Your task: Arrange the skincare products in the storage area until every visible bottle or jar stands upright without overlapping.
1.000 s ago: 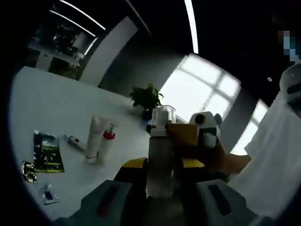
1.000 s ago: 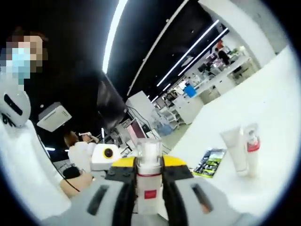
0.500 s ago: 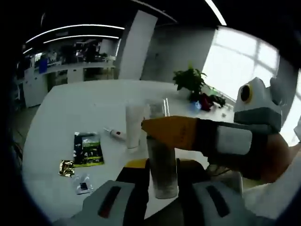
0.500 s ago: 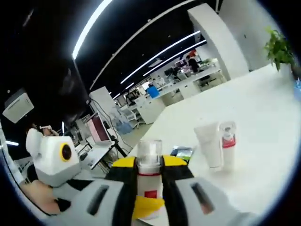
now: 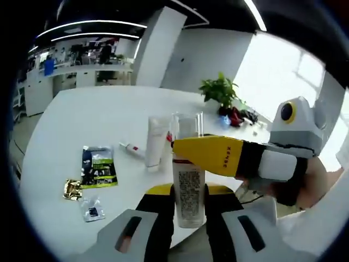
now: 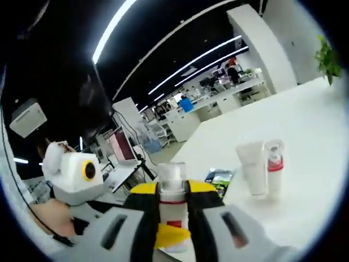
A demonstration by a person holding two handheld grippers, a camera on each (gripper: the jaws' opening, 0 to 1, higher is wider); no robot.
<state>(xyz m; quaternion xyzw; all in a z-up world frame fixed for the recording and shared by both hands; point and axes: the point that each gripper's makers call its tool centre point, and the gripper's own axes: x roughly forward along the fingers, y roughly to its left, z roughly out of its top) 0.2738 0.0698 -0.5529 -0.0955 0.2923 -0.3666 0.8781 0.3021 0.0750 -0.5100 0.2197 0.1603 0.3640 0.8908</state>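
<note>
- Your left gripper is clenched on a frosted bottle: a translucent cylinder with a printed text label and a clear cap on top, held upright between the grey, yellow-tipped jaws, above the near edge of the white table.
- Your right gripper is clamped on the same bottle. In the right gripper view you see a white neck with a red band, a small red square label, and a clear rounded cap.
- In the left gripper view, the right gripper's yellow jaw crosses in from the right and meets the bottle near its neck, hiding the part behind it.
- The smooth, matte table carries a white squeeze tube standing cap-down. Just behind it a red-collared pump bottle is mostly hidden in the left gripper view; it is plainer in the right gripper view, beside the tube.
- A slim white pen-like applicator lies flat near the tube; its detail is too small to read.
- Well apart to the left lie a glossy dark-and-green sachet, a crinkled gold foil packet and a small clear packet.
- A leafy potted plant stands at the far table edge.
- In the right gripper view, the left gripper's white body sits at the left, with its jaws cut off by your own.
</note>
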